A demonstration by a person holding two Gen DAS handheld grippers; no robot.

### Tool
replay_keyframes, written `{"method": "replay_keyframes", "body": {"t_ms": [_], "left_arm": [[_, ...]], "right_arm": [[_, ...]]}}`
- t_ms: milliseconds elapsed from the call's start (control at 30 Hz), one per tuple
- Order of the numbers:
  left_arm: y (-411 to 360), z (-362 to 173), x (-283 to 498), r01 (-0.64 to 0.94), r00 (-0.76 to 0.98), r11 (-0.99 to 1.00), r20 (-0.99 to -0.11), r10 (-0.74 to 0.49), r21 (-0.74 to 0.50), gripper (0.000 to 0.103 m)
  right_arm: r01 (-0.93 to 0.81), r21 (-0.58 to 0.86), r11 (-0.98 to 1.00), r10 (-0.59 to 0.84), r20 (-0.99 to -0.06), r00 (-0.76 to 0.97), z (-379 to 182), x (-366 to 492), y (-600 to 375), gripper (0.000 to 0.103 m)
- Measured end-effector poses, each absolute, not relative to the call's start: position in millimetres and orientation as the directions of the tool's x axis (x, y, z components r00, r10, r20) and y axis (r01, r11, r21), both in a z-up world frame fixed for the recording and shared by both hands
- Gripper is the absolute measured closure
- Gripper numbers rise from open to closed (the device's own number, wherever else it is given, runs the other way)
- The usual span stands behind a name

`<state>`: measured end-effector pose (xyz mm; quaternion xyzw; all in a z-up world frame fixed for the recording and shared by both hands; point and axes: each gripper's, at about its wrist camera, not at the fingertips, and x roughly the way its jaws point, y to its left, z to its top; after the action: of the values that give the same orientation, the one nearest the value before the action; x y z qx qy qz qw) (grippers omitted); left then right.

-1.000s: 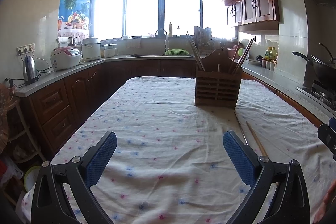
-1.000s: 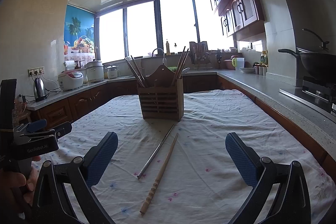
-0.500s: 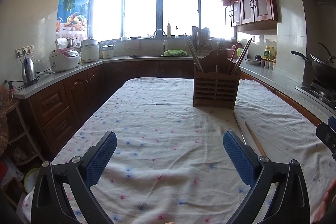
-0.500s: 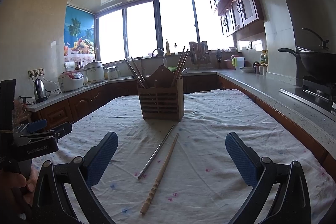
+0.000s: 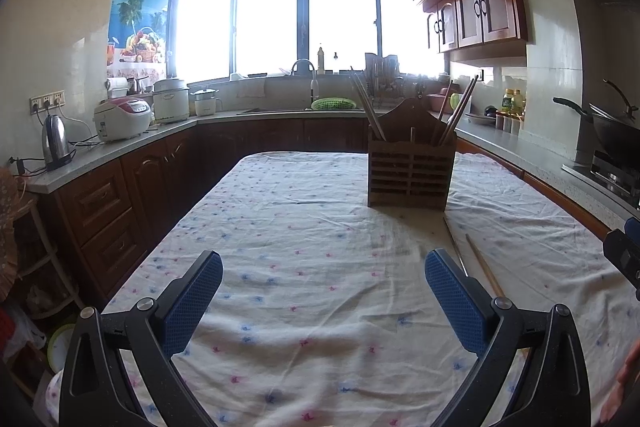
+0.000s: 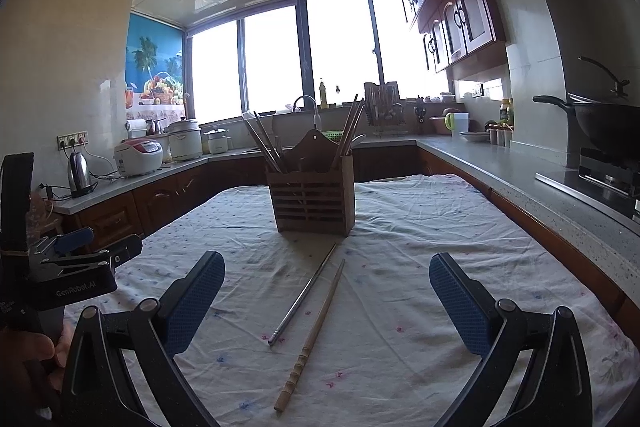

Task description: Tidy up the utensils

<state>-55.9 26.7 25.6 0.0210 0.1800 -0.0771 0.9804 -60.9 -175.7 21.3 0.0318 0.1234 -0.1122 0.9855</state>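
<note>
**Both grippers spread wide, two chopsticks loose on the cloth**

Versus a second ago almost nothing changes. Your left view has crept slightly closer to the wooden utensil holder [image 5: 411, 165]; your right view is the same, chopsticks unmoved.

Your left gripper [image 5: 324, 297] is wide open, nothing between its blue textured pads [image 5: 198, 297]. It hovers over bare tablecloth [image 5: 304, 227]. Your right gripper [image 6: 326, 301] is equally wide open and empty, with the two loose chopsticks lying on the cloth ahead of it, between its fingers in view.

The metal chopstick [image 6: 305, 294] is thin, shiny and straight, and lies diagonally with its far end near the holder's base. The wooden chopstick [image 6: 314, 333] lies just beside it on the right, with a ridged grip at the near end. The two are apart at the near ends and closer at the far ends.

The holder [image 6: 311, 198] is a slatted dark wood box with a peaked back, upright mid-table. Several chopsticks lean outward in its left and right compartments.

The cloth is white, wrinkled, with small pink and blue flowers. It's a kitchen: grey countertop [image 6: 520, 183], dark wood cabinets, bright window [image 5: 304, 19], rice cooker [image 5: 122, 118], kettle [image 5: 56, 143], wok [image 6: 600, 125] on the stove.
</note>
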Motion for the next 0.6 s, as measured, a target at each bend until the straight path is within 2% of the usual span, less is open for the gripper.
{"method": "replay_keyframes", "body": {"t_ms": [600], "left_arm": [[23.5,27.4,-57.2,0.156,0.924,0.987,-0.357,-0.136,0.028,0.001]], "right_arm": [[0.222,0.04,0.974,-0.206,-0.25,0.946,25.1,-60.3,-173.9,0.0]]}}
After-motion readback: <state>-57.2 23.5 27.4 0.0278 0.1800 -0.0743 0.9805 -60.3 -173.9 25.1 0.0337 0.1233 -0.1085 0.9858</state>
